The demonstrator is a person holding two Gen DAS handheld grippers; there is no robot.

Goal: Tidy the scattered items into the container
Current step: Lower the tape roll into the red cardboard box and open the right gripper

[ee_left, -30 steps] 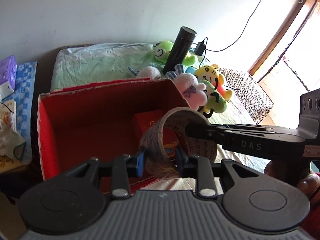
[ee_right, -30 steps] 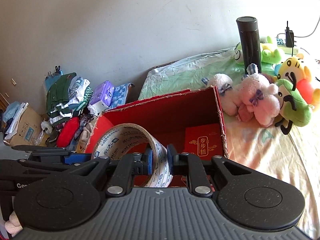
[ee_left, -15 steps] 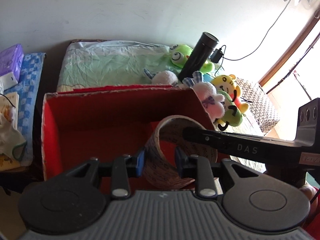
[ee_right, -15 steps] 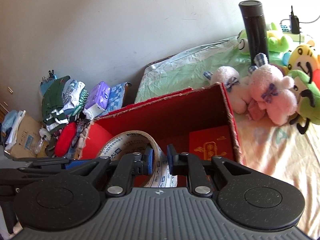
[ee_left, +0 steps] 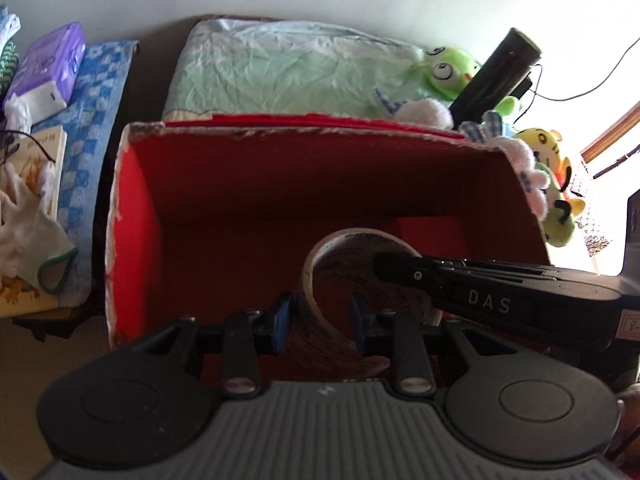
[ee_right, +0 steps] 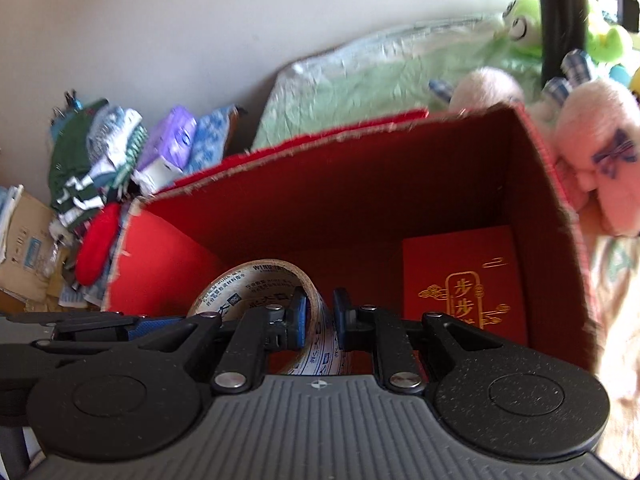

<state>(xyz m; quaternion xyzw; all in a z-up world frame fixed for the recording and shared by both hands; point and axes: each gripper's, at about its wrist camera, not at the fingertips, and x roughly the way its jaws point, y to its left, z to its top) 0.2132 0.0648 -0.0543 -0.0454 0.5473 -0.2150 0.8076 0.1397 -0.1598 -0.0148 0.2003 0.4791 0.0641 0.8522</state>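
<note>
Tape roll [ee_left: 352, 280] hangs over the red box [ee_left: 136, 208], my left claw [ee_left: 320, 316] and right claw [ee_right: 320, 316] both clamped on its band.

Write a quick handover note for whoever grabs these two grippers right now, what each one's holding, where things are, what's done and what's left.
Left gripper: shut on the tape roll, gripping its wall.
Right gripper: shut on the same tape roll, at another spot on the ring.
The roll hangs over the open red box, not yet set down.
Done: a red gift box with gold print already lies in the right end of the box.
Left: lower the roll inside, let go with both grippers. Plush toys and a black flask sit outside beyond the box; whether they belong in it is unclear.
</note>
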